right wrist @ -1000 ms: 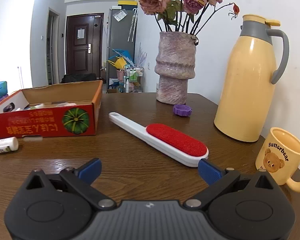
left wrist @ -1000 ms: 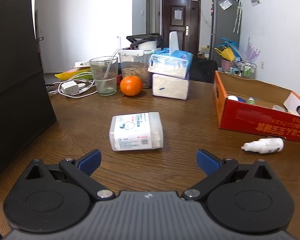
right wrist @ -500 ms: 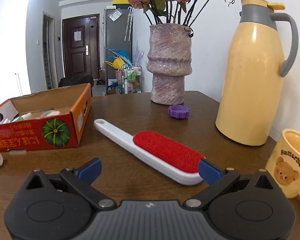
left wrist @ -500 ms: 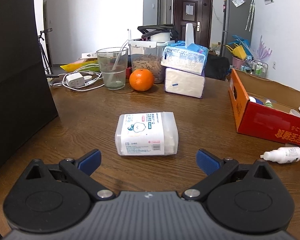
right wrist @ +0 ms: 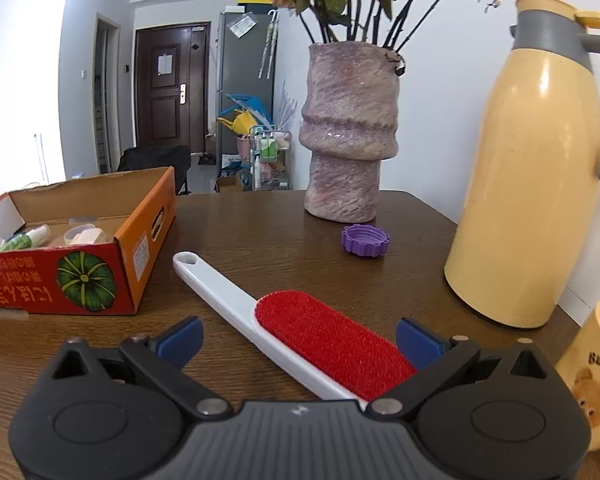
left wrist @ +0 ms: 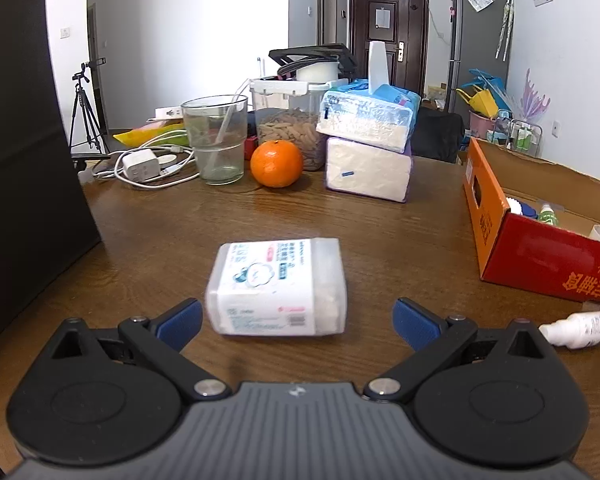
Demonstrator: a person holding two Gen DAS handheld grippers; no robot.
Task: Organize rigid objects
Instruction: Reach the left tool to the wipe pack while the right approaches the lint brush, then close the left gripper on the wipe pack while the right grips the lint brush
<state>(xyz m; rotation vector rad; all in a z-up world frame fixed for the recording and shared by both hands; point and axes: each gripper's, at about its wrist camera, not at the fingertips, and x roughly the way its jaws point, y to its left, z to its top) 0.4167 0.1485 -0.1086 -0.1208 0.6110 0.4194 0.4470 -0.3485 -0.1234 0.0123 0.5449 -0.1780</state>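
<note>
Cotton swab box (left wrist: 276, 288) lies flat between my wide-open, empty left gripper (left wrist: 296, 318); lint brush (right wrist: 296, 320) lies diagonally under my spread, empty right gripper (right wrist: 298, 338). Slick plastic could skid away if I close off-center.

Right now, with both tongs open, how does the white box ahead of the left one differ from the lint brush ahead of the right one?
The white box is short and blocky; the lint brush is long and flat. The box lies crosswise just beyond the left tongs, while the brush runs diagonally and its red end already sits between the right tongs' fingers. The box is pale with a printed label; the brush has a red pad. Both lie on the table.
</note>
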